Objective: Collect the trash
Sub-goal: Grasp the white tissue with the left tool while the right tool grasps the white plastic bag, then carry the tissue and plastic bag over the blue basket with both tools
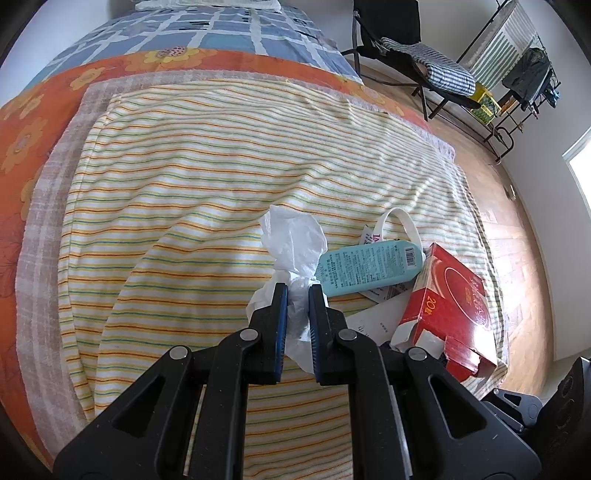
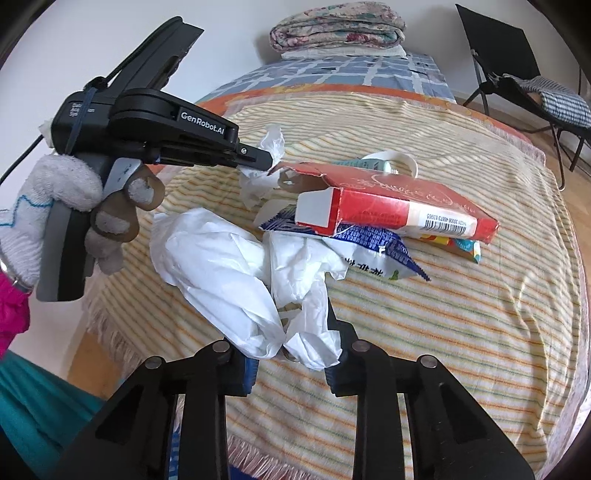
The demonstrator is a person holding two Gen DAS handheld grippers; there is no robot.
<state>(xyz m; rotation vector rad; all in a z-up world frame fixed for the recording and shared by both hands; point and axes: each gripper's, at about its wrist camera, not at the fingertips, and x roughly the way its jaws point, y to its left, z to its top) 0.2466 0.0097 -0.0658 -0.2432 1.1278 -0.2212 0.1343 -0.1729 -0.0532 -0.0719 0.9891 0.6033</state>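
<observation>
The left tongs (image 1: 298, 291) are clamped on a crumpled white tissue (image 1: 293, 243), pinched between the blue pads (image 1: 282, 314); the tissue's loose upper part fans out ahead of the tips and a strip hangs down between the jaws. In the right wrist view the same tongs (image 2: 271, 162) reach in from the left, held by a hand in a white knitted glove (image 2: 62, 195), with the tissue (image 2: 271, 142) bunched at their tip.

The right tongs (image 2: 288, 354) stand wider, and a crumpled white plastic bag (image 2: 229, 269) fills the gap between them. Whether the jaws press on it cannot be told, since the bag hides the pads.

Just to the right of the left tongs lies a pale blue tube (image 1: 369, 266) on its side, barcode up, and beyond it to the right a torn-open red carton (image 1: 454, 306). From the right tongs the red carton (image 2: 399, 206) lies straight ahead, resting on a blue-and-white snack wrapper (image 2: 376, 247), whose near end touches the bag.

All this sits on a striped yellow towel (image 1: 221, 184) spread over the bed (image 1: 44, 122). A folded quilt (image 2: 336, 26) lies at the far end of the bed, and a black folding chair (image 2: 517, 74) stands on the floor far to the right.
</observation>
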